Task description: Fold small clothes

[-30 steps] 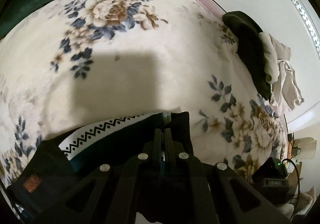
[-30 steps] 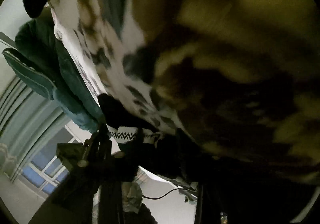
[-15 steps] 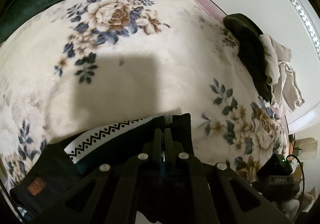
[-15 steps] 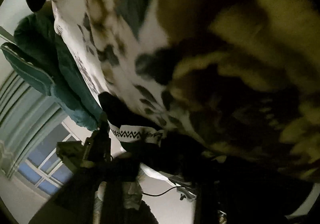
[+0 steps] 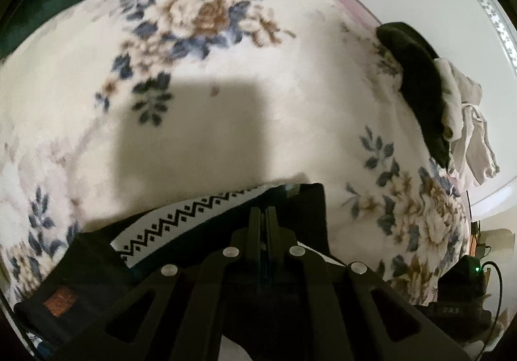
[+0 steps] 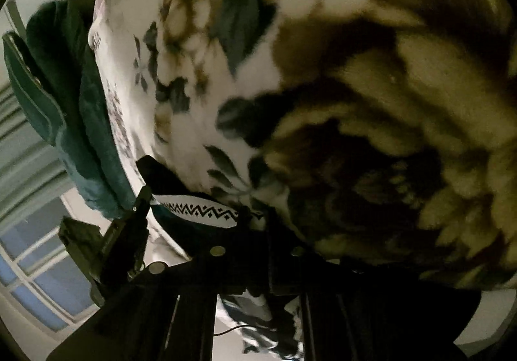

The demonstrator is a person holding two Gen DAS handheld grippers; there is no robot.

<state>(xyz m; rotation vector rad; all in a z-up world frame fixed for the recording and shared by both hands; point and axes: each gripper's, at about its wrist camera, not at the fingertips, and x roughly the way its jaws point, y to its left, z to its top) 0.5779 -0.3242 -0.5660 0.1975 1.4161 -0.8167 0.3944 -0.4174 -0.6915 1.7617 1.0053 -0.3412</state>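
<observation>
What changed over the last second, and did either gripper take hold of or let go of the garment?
Little changed. The left gripper stays shut on the dark garment with the zigzag band. In the right wrist view the camera closed in on the band, and the right gripper now sits at the garment; its grip is unclear. The floral blanket and far clothes pile stayed put.

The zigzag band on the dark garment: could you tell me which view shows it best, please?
The left wrist view: the zigzag band runs long and well lit. The right wrist view shows a shorter, dimmer stretch.
</observation>
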